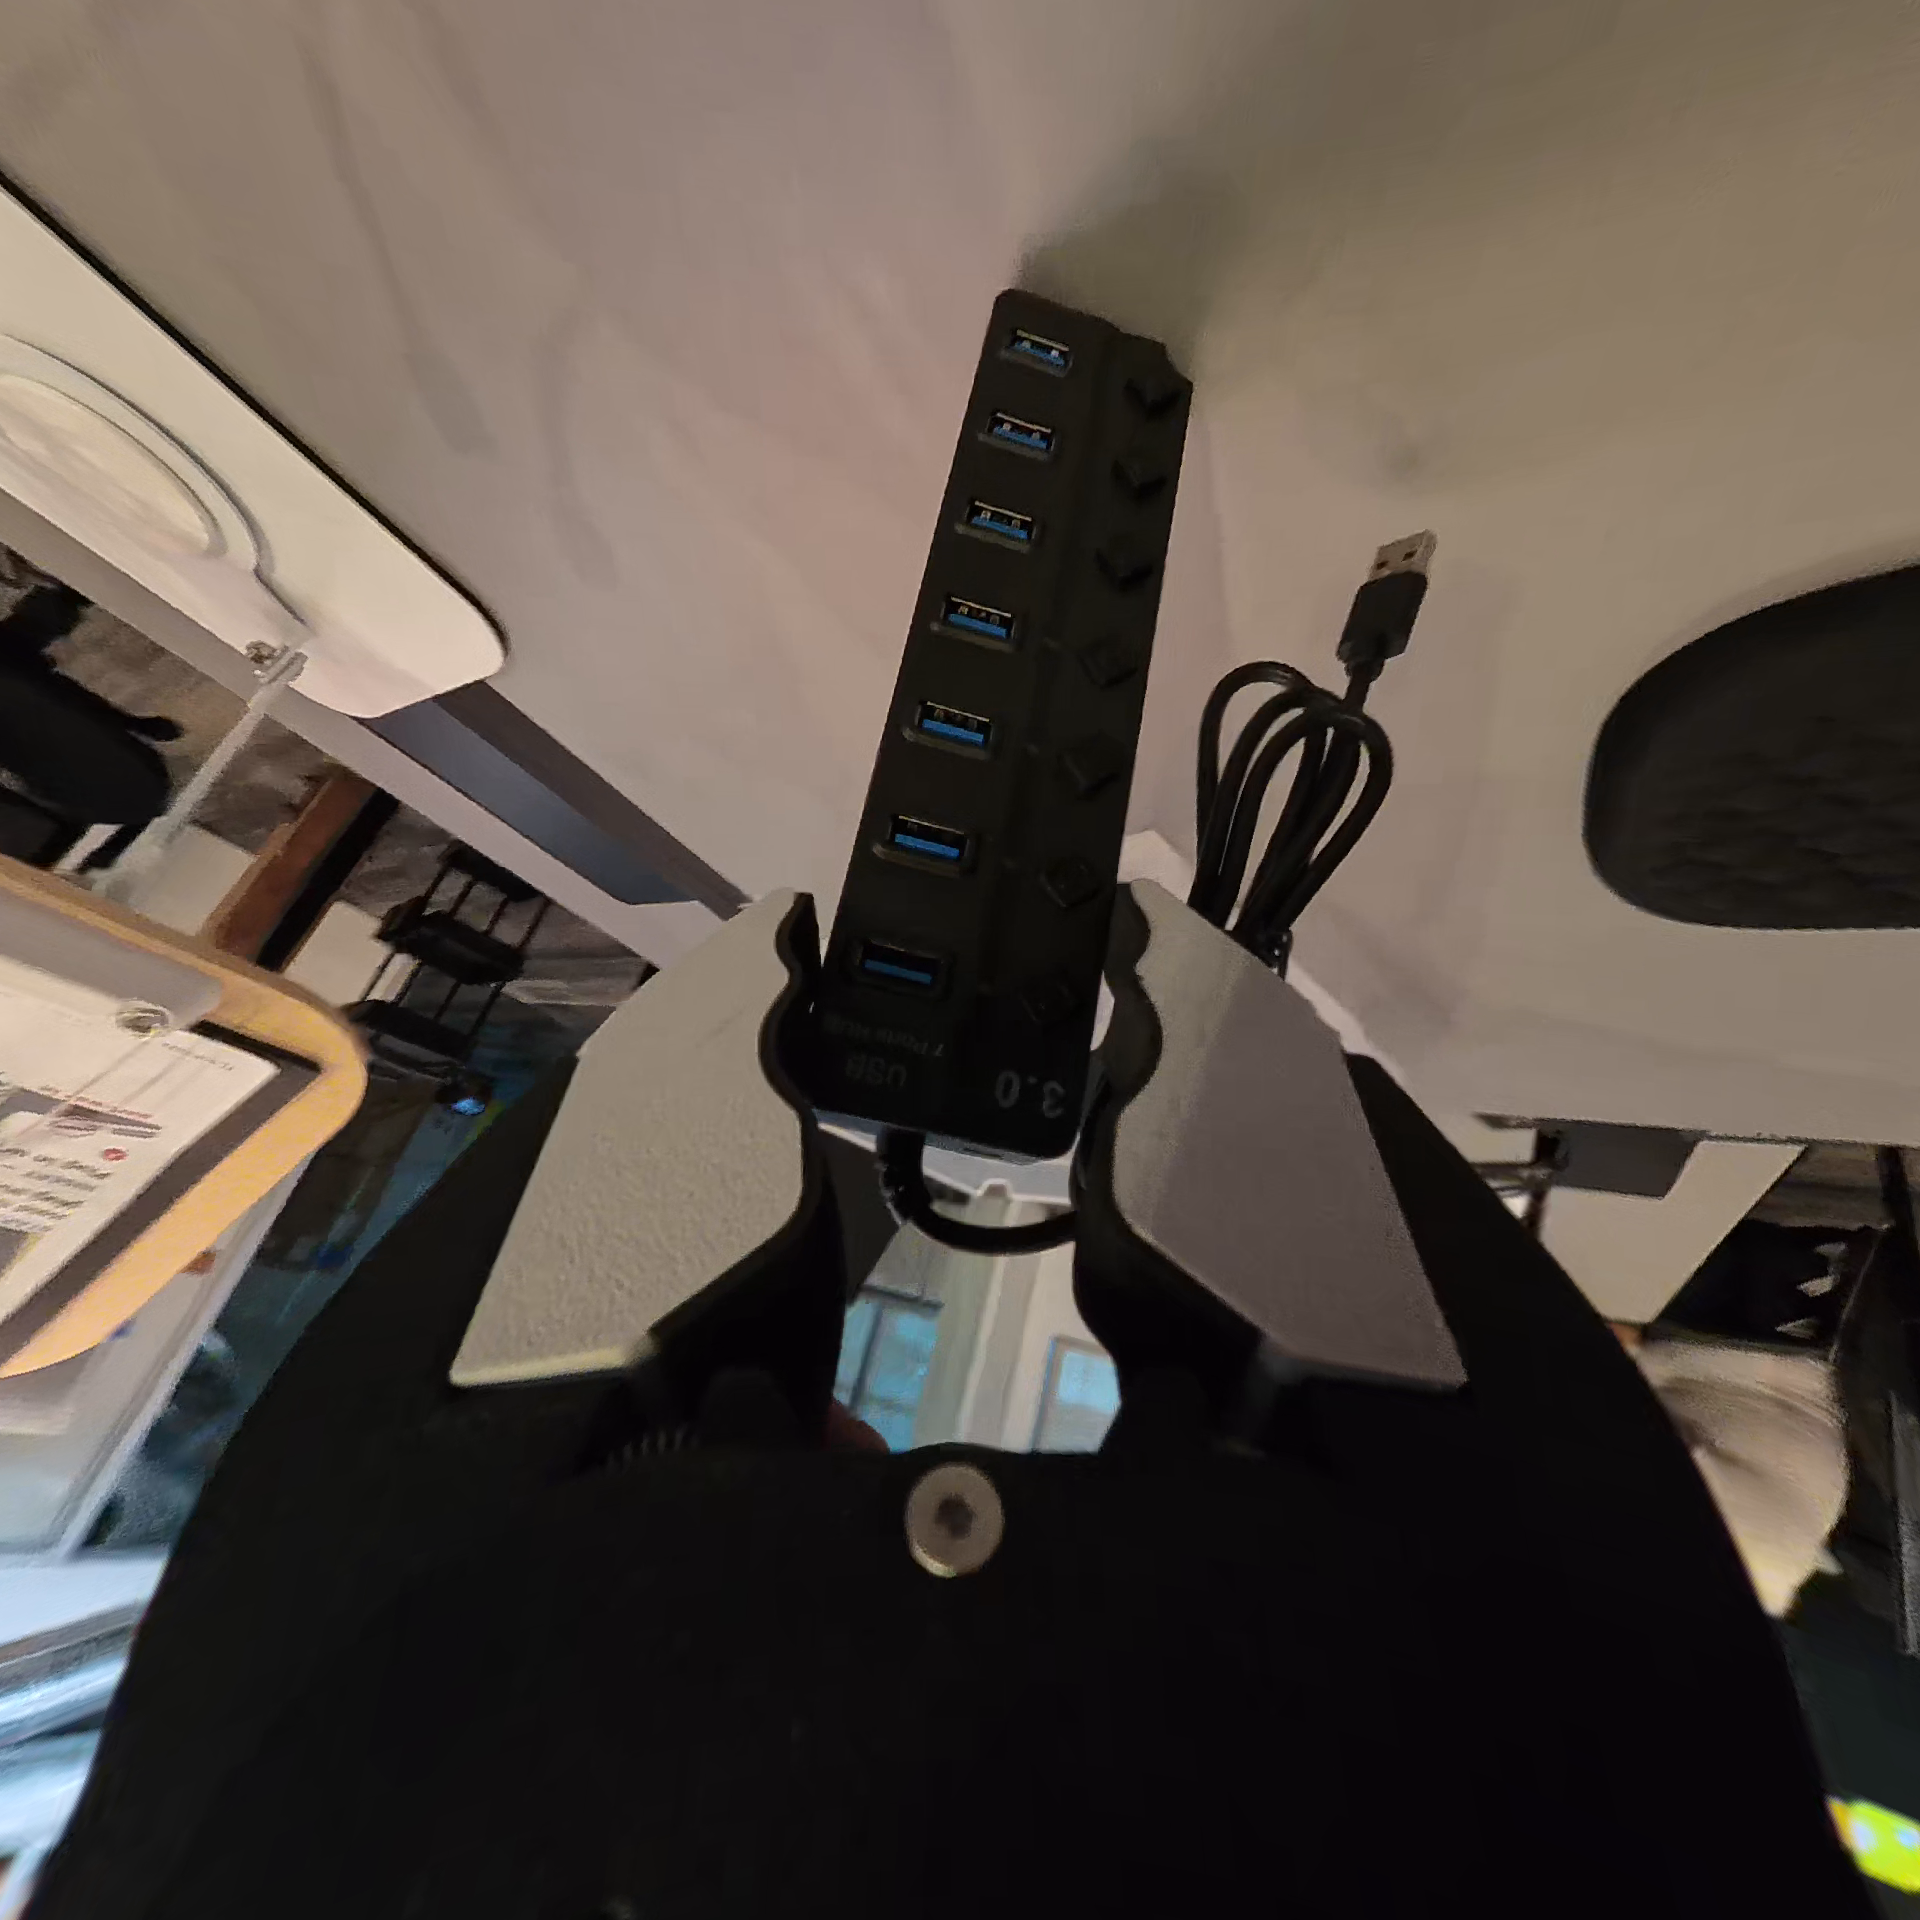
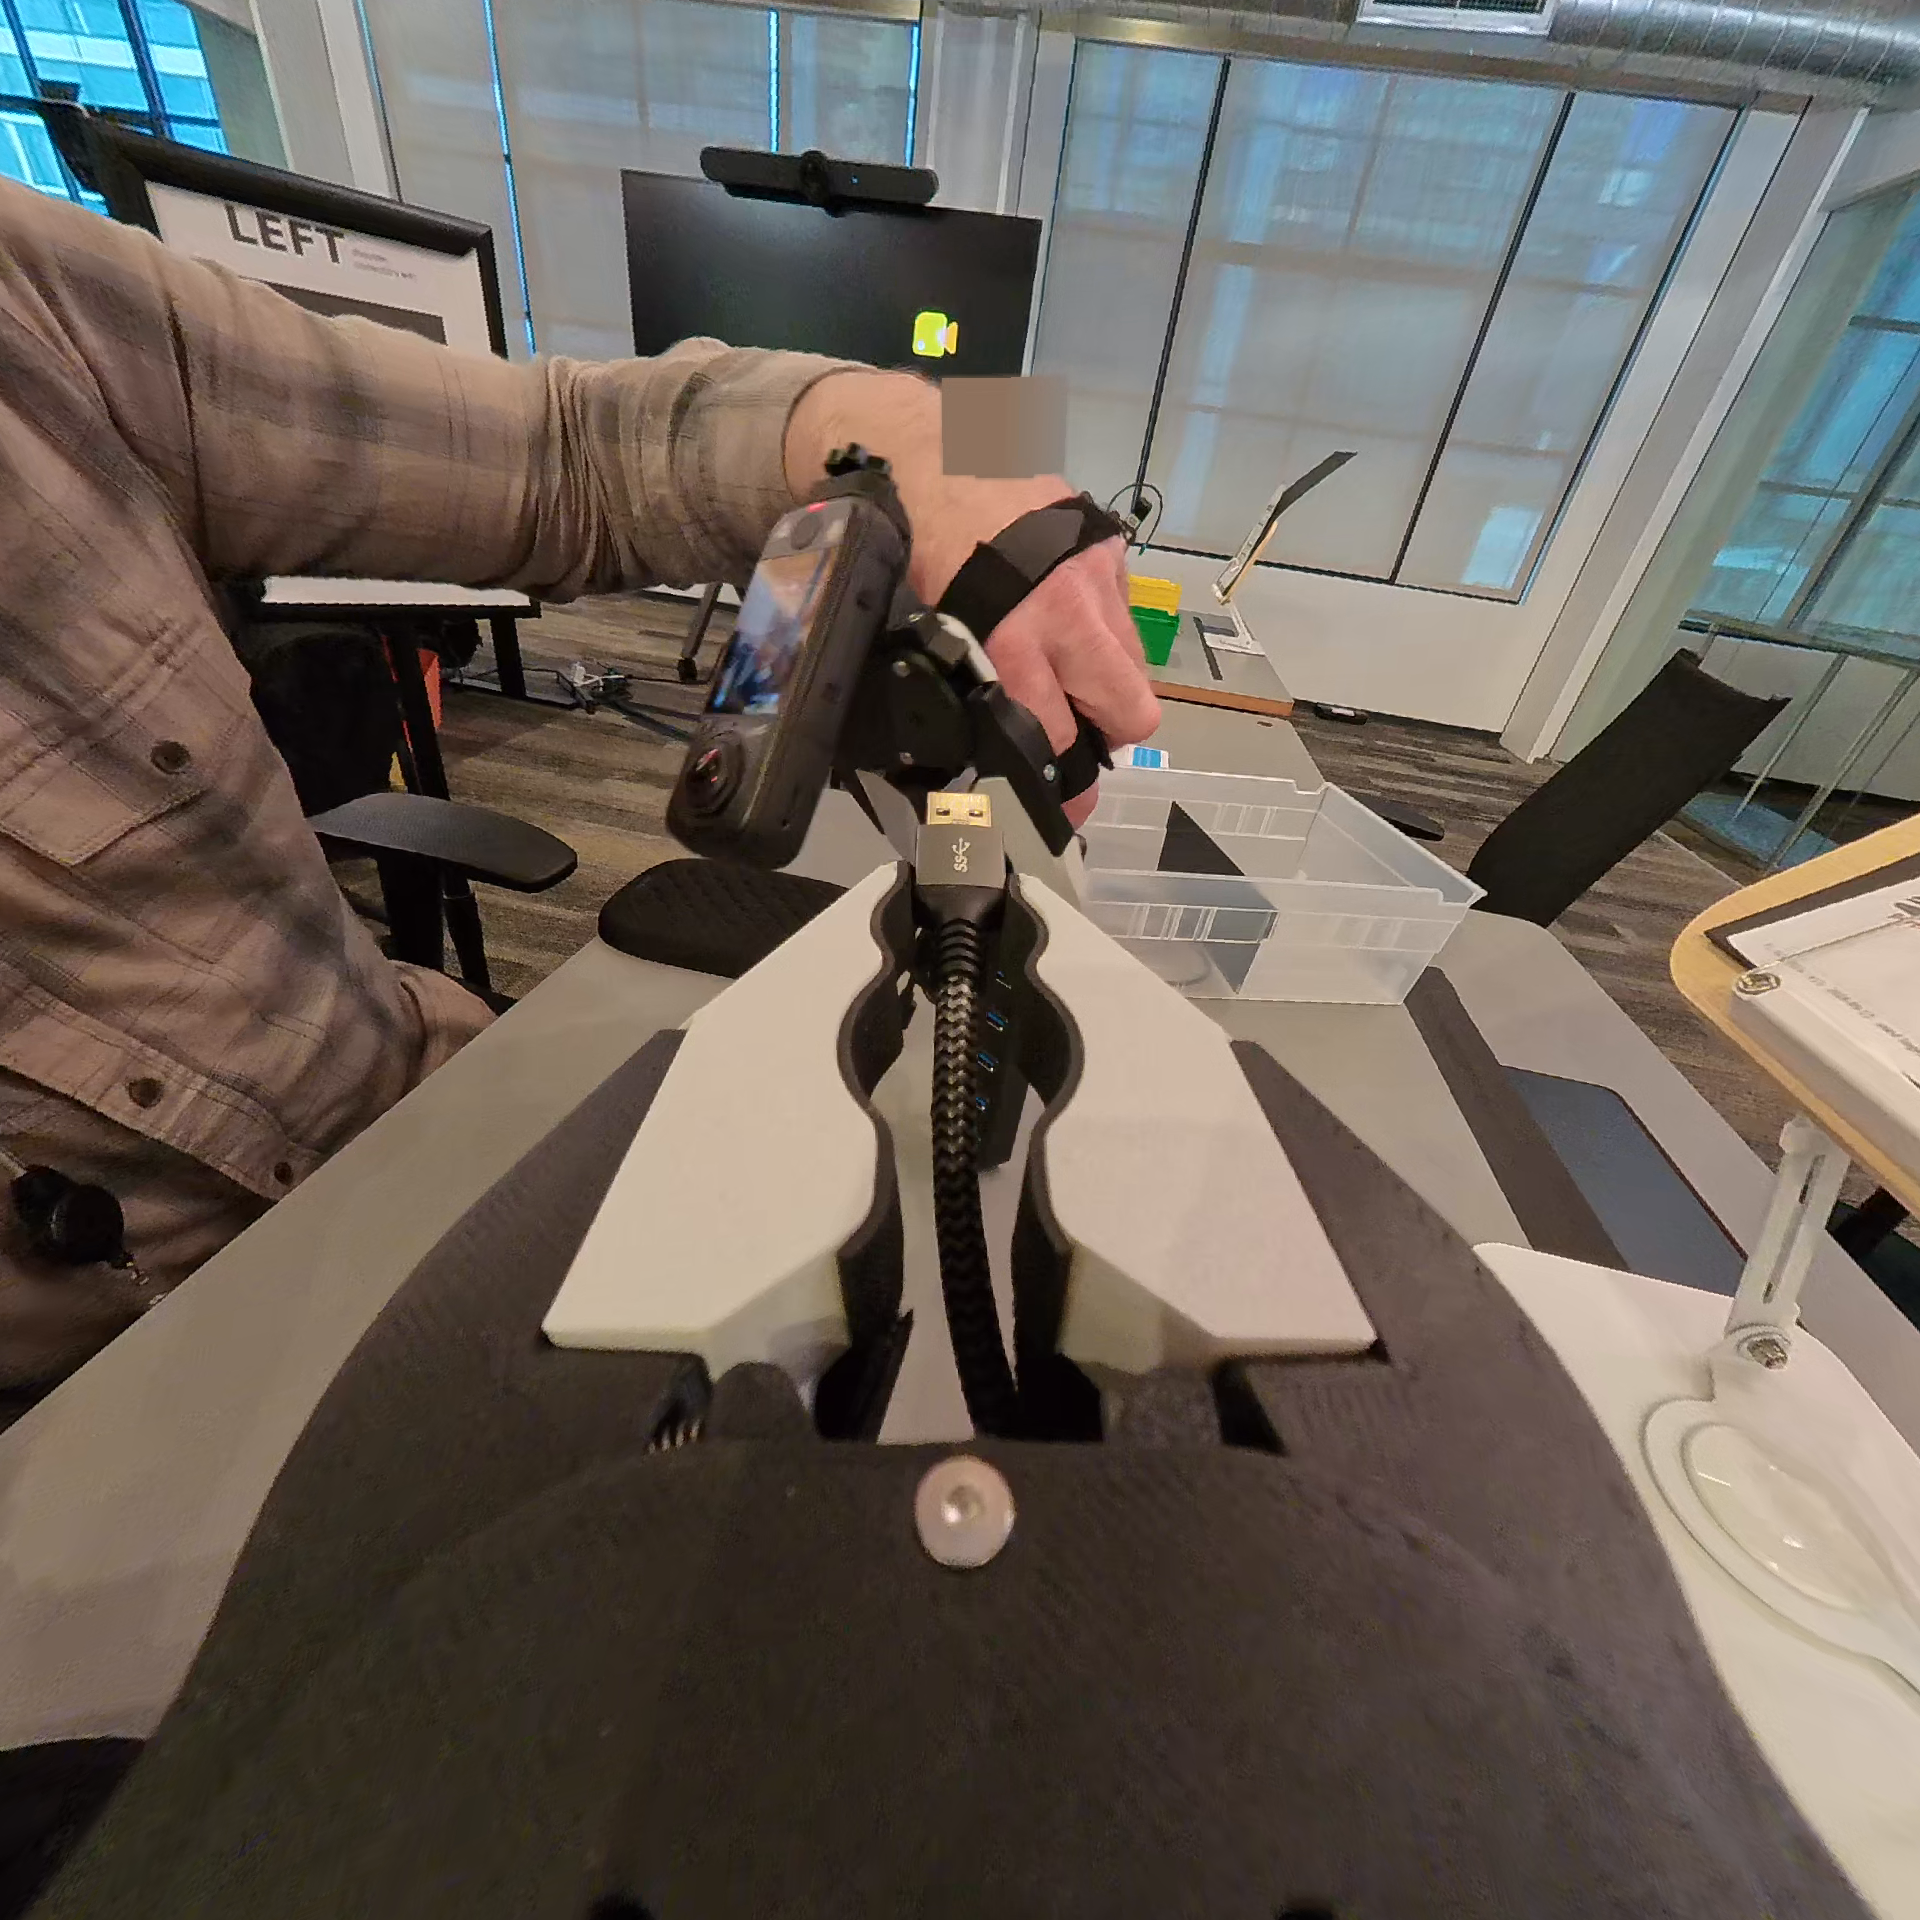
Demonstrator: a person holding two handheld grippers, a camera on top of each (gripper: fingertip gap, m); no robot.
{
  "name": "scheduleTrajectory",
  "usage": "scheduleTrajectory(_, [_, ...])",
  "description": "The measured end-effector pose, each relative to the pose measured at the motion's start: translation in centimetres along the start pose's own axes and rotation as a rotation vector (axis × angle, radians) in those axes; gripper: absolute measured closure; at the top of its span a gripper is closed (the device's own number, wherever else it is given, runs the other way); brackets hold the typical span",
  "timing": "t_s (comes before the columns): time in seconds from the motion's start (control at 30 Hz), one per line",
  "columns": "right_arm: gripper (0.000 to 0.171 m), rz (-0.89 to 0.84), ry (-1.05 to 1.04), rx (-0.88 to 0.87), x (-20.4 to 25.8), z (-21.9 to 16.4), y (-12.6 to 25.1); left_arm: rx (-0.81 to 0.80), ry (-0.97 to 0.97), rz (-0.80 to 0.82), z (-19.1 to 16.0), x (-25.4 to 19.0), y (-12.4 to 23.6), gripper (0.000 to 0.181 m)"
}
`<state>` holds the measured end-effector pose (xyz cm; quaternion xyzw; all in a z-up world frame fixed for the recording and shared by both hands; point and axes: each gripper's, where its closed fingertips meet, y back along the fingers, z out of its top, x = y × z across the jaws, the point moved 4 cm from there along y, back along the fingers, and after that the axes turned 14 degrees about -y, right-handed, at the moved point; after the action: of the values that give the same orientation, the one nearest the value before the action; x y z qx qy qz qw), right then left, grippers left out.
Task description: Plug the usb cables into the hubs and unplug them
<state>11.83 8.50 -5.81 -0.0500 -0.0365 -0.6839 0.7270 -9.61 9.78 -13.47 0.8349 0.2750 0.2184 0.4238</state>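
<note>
Gripping the near end of a long black plastic seven-port USB hub [image 1: 997, 748], the left gripper [image 1: 951, 1023] is clenching its two grey-faced fingers against the hub's side edges, one at 9 o'clock and one at 3 o'clock of the last blue port. The hub is stretching away toward 12 o'clock over the white tabletop [image 1: 727, 312], its row of blue sockets facing the camera and a row of small black switches running along its right side. Whether its far end is touching the table cannot be told. A short black lead is looping out of the hub's near end, below the fingers. At 2 o'clock of the hub, a thin black coiled USB cable [image 1: 1299, 769] is lying on the table, apart from the hub (its silver plug pointing toward 12 o'clock).

In the right wrist view, the right gripper [image 2: 961, 883] is pinching a braided black-and-grey USB cable [image 2: 961, 1101] just behind its grey metal plug housing, with the gold-coloured plug tip sticking out past the fingertips toward 12 o'clock. The braided cord is running back between the white fingers toward 6 o'clock. Directly beyond the plug, the person's hand [image 2: 1049, 623], strapped in black, is holding the left gripper with its camera. A clear plastic bin [image 2: 1351, 904] is sitting on the table at 2 o'clock.
</note>
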Motion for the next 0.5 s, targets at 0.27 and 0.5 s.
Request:
scheduleTrajectory(0.27, [0.158,-0.003,0.001,-0.016,0.0,0.3,0.4,-0.028,-0.153,0.168,6.9,-0.6,3.1,0.13])
scheduleTrajectory(0.5, [0.158,0.005,0.01,-0.022,0.4,0.6,0.4,-0.132,-0.2,0.27,10.3,-1.4,2.3,0.181])
